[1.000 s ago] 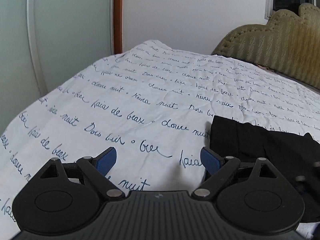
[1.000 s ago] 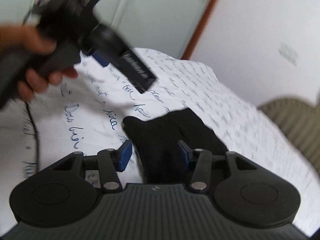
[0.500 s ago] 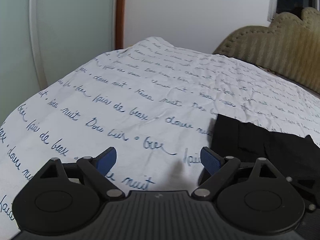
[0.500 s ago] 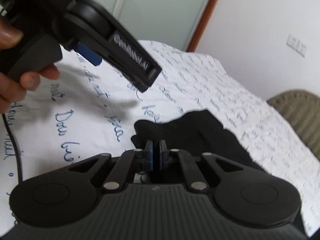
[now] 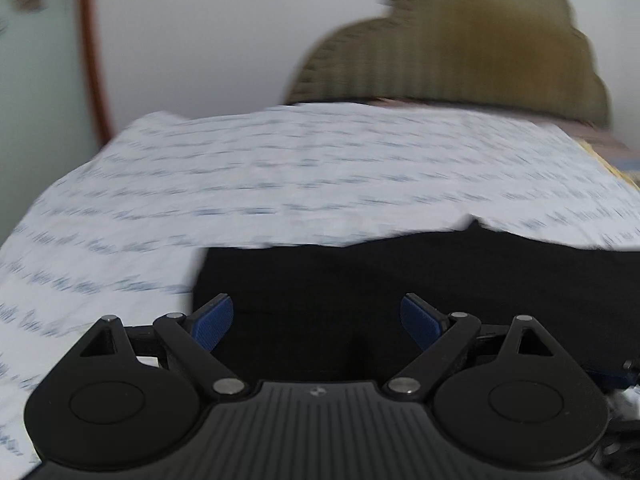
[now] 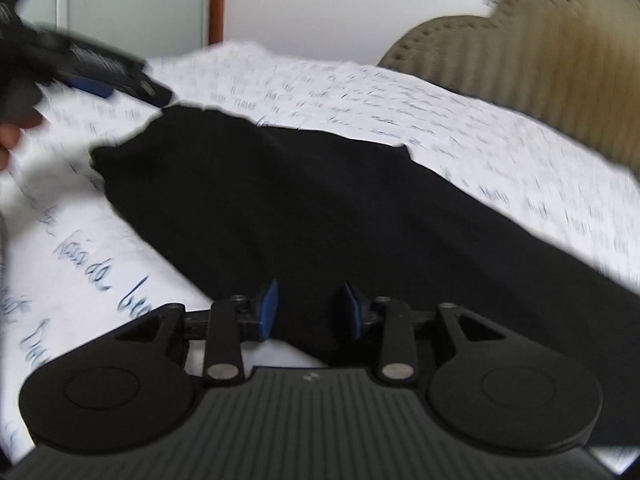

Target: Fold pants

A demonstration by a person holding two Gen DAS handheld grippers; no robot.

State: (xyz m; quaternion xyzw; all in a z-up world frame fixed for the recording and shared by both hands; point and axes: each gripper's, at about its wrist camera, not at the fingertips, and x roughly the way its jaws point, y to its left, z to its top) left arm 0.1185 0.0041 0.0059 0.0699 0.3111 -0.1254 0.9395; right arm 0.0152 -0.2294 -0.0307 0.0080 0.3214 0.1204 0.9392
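Black pants (image 5: 400, 272) lie spread across a white bed sheet (image 5: 280, 168) printed with blue handwriting. My left gripper (image 5: 316, 320) hangs open and wide over the pants' near left part, with nothing pinched between its blue pads. In the right wrist view the pants (image 6: 300, 200) run from upper left to lower right. My right gripper (image 6: 310, 312) sits low over their near edge. Its jaws are opening, with black cloth showing in the gap and no pad pressing on it. The left gripper (image 6: 100, 72) shows blurred at the upper left, held by a hand (image 6: 12, 136).
A tan quilted headboard (image 5: 460, 48) rises behind the bed, also seen as the headboard (image 6: 540, 52) at the upper right. A white wall and a brown door frame (image 5: 92, 52) stand beyond the sheet's far left corner. The sheet (image 6: 400, 92) surrounds the pants.
Both views have swung toward the headboard and blurred. The left gripper, earlier over bare sheet beside the pants, now hangs over them. The right jaws closed half a second ago and now stand apart.
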